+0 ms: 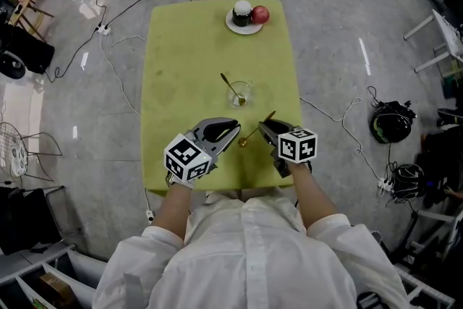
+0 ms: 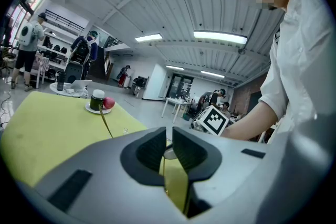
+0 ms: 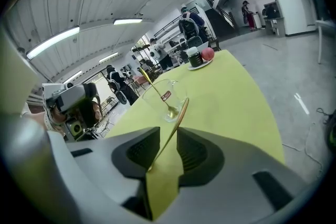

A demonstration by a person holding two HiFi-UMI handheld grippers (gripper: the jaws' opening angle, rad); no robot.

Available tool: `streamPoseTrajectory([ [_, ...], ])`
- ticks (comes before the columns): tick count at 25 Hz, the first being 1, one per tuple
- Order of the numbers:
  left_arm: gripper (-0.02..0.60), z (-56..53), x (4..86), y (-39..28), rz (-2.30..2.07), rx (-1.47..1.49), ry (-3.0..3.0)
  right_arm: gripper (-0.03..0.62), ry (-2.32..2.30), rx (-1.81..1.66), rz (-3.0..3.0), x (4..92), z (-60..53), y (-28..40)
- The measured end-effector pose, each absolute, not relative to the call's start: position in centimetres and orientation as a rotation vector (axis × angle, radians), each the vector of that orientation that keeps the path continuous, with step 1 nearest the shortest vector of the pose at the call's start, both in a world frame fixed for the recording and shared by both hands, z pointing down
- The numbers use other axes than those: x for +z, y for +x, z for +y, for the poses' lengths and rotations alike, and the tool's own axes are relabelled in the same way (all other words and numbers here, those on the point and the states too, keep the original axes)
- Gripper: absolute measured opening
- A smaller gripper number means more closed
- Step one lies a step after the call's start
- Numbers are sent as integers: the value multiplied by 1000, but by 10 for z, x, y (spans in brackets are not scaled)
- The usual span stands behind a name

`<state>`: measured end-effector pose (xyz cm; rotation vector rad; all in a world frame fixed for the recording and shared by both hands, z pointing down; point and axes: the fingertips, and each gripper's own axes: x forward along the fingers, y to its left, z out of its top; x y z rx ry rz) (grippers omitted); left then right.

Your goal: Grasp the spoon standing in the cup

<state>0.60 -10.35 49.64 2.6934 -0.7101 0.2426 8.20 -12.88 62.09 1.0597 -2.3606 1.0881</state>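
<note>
**Head view with both tool views.** The cup (image 1: 239, 93), a clear glass, stands near the middle of the green worktop (image 1: 173, 69). The spoon (image 1: 229, 83) stands in it, bowl at the bottom and handle leaning away and to my left over the rim. That free length of handle is probably the only part a tool can take hold of, and neither tool touches it yet. A second spoon (image 1: 258, 129) runs aslant on my side of the cup, between the two tools. My right tool (image 3: 168, 132) is released: its jaws stand apart with the second spoon's handle passing between them, unclamped. It points toward the cup, so it seems the better placed for the reach once it is clear of that handle. My left tool (image 2: 169, 136) is clenched, its jaws drawn almost together. The second spoon's bowl sits just past their tips, and I cannot tell whether they pinch it. A saucer (image 1: 230, 27) carrying a dark jar (image 1: 241, 13) and a red fruit (image 1: 260, 14) sits at the far end, well apart from the cup and out of the way
</note>
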Motion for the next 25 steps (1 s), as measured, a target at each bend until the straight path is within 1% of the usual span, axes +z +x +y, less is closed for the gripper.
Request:
streamPoseTrajectory([
  [13, 41, -106, 497, 7, -709, 240, 2688, 106, 1048, 1021, -2118, 644, -127, 104],
  [19, 41, -106, 497, 8, -709, 242, 2690, 109, 1029, 948, -2051, 645, -125, 111],
  [25, 41, -106, 496, 10, -707, 242, 2691, 107, 1030, 960, -2023, 642, -123, 117],
])
